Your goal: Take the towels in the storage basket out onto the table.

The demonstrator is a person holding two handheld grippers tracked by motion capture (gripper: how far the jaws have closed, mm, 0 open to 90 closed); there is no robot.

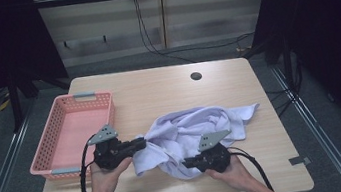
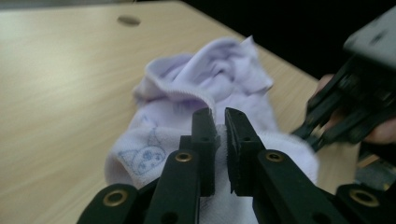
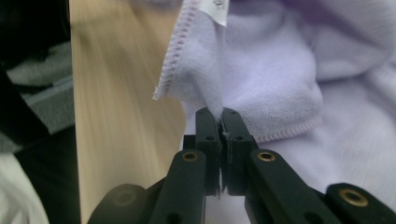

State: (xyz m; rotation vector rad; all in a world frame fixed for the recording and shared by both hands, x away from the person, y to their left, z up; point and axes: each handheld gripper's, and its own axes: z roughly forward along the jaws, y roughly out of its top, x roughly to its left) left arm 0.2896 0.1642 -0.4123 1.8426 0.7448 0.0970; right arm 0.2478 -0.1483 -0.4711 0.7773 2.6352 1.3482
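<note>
I have both tools clamped on the towel (image 1: 191, 133), which lies crumpled at the centre of the worktop (image 1: 158, 92): left tool (image 1: 140, 142) on its left edge, right tool (image 1: 186, 163) on a lower hem. Spreading, folding and the basket (image 1: 52, 148) at left are still ahead. Both hands sit low, tools angled inward.

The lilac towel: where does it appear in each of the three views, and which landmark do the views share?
High view: the lilac towel lies crumpled right of centre, between the left gripper and the right gripper.
Left gripper view: centre, its hem between the nearly closed jaws.
Right gripper view: upper right; a fold is pinched in the jaws.
Shared landmark: the wooden table.
</note>
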